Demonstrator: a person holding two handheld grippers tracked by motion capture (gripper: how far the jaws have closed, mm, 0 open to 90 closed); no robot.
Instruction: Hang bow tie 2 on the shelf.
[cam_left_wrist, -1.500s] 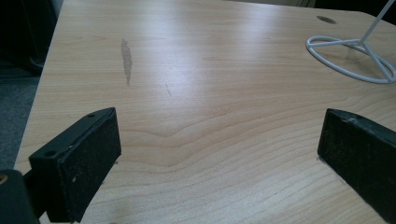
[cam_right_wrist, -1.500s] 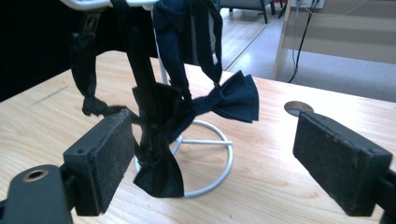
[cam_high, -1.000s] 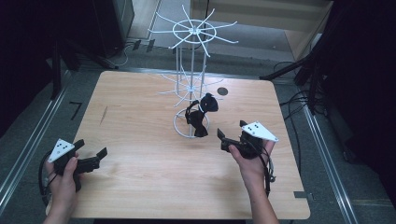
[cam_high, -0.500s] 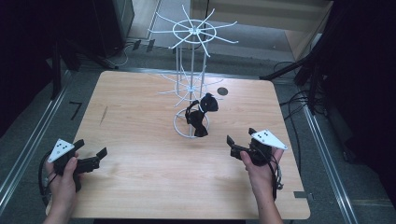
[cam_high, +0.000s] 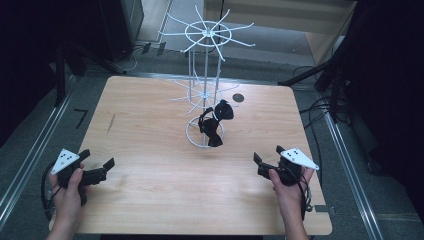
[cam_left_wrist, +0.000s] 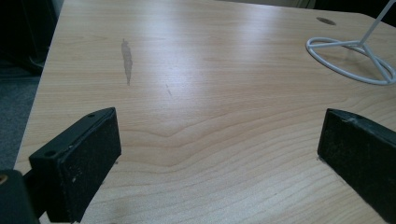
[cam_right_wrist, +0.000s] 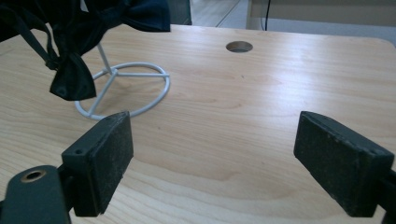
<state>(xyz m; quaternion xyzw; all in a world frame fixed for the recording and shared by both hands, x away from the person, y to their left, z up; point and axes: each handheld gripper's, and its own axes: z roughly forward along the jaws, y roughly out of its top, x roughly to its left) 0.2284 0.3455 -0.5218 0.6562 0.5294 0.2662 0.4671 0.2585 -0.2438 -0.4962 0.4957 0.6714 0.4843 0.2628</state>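
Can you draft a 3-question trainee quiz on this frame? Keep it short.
1. True or false: the right gripper is shut on a bow tie.
2. Where do the black bow ties hang? A) on the white wire rack B) flat on the table C) in the left gripper
3. Fill in: the rack's round wire base sits near the table's ____.

Key:
1. False. Its jaws stand wide apart over bare wood in the right gripper view.
2. A. They dangle from the rack's lower arms, above its base.
3. Middle.
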